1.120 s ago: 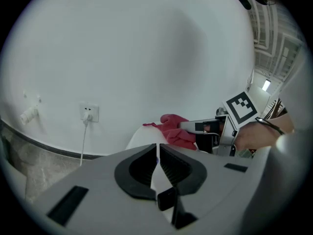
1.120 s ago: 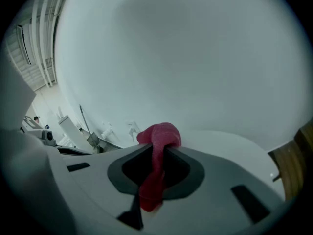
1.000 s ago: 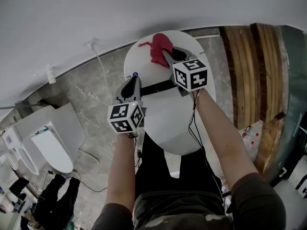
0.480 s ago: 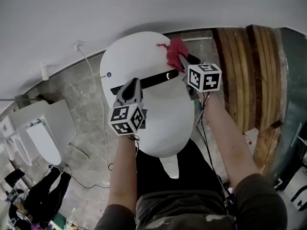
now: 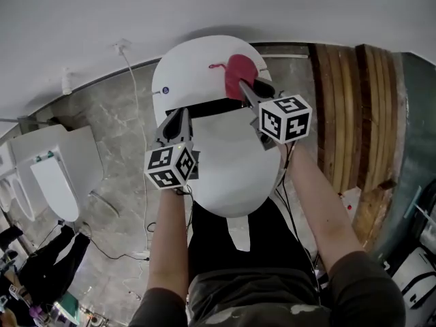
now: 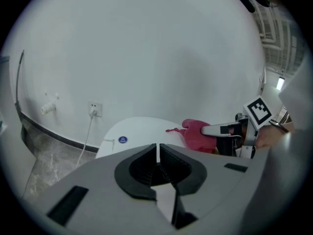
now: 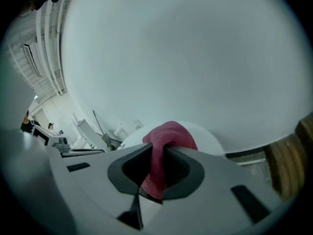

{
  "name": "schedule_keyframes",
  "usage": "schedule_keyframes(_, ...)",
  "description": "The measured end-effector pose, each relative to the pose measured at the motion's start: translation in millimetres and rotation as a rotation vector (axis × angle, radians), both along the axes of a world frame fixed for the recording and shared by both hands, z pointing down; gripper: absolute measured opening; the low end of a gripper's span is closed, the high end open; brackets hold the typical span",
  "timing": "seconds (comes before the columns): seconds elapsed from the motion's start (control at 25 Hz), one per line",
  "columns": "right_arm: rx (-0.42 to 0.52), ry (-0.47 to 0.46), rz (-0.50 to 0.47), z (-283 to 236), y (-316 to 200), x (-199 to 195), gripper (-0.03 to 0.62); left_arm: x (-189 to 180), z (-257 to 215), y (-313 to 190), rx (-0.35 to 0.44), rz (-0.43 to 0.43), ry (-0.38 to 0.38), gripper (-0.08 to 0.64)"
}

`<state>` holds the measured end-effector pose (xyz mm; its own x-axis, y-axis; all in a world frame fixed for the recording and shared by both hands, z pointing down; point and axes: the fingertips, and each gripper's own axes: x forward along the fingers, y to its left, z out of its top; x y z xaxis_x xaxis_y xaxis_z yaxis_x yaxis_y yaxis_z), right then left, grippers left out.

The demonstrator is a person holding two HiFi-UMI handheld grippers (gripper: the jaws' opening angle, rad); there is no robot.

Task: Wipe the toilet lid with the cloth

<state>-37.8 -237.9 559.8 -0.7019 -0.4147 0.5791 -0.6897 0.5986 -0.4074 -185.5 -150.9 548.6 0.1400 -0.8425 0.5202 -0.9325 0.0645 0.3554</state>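
A white toilet with its lid down fills the middle of the head view. My right gripper is shut on a red cloth, which rests on the toilet's rear top near the wall. The cloth bulges out between the right jaws, and it shows in the left gripper view too, cloth. My left gripper hovers over the lid's left side beside the dark hinge gap. Its jaws are shut with nothing between them.
A white wall stands right behind the toilet. A cable runs down from a wall socket at the left. Wooden slats stand to the right. Another white toilet sits at the far left on the grey marble floor.
Both grippers have moved across the toilet. The red cloth slid with the right gripper from the rear right edge toward the middle of the rear top. The left gripper shifted left.
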Motion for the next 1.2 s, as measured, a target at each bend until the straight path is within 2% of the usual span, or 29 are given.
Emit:
schedule_keyframes(0.16,0.01,-0.047,-0.127,-14,42,-93,0.049,-50,7,16,-0.027,-0.009,-0.021,0.028)
schedule_keyframes(0.28,-0.007,-0.058,-0.178,-11,71,-153,0.049,-82,16,31,-0.057,0.013,-0.032,0.028)
schedule_keyframes(0.4,-0.026,-0.045,-0.211,-1,94,-196,0.049,-110,25,44,-0.075,0.023,-0.019,0.028)
schedule_keyframes(0.52,-0.032,-0.016,-0.207,13,104,-215,0.049,-121,33,50,-0.082,0.038,0.006,0.028)
schedule_keyframes(0.68,-0.03,0.051,-0.166,35,101,-206,0.049,-121,41,54,-0.08,0.058,0.021,0.028)
schedule_keyframes(0.8,0.002,0.045,-0.124,33,91,-182,0.049,-106,45,60,-0.088,0.074,0.036,0.028)
schedule_keyframes(1.2,-0.001,0.05,0.096,31,51,-38,0.049,-23,26,46,-0.059,0.14,0.025,0.028)
